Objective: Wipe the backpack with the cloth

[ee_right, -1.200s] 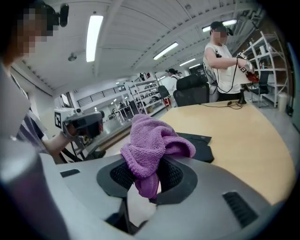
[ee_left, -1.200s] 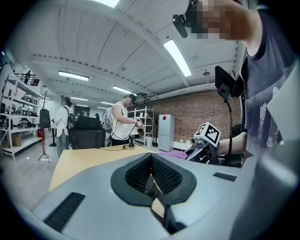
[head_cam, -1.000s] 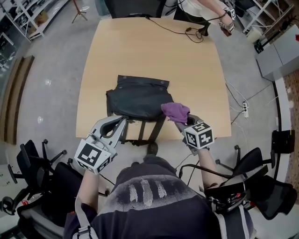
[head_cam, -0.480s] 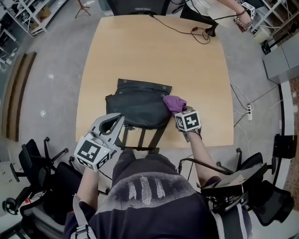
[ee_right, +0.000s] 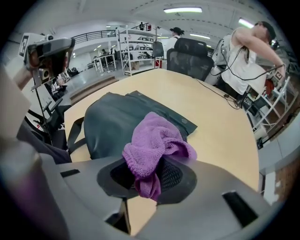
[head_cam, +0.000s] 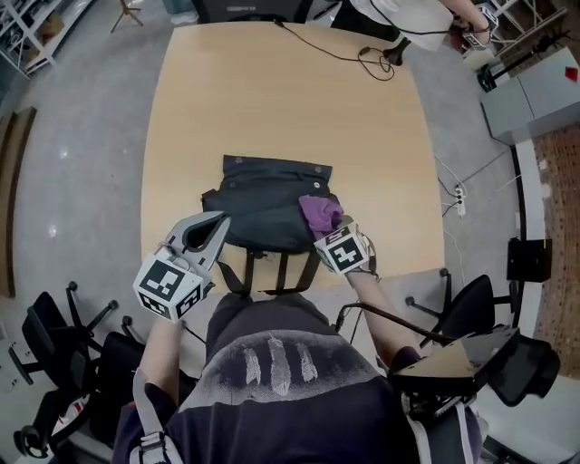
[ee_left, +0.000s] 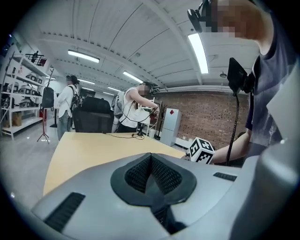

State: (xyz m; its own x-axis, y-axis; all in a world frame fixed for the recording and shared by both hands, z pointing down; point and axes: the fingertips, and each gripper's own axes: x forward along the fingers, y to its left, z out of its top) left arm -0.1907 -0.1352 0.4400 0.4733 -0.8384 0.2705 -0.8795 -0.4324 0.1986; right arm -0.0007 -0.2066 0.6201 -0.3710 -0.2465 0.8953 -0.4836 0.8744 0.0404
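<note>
Nearest to me, my left gripper is at the near left corner of the backpack, its jaws closed together with nothing between them. My right gripper is clamped on the purple cloth, which bunches out of the jaws over the right near part of the backpack; I cannot tell if it presses on the fabric. The dark backpack lies flat near the front edge of the wooden table, and its straps hang over that edge. At the far end lies a cable, and a person stands there.
</note>
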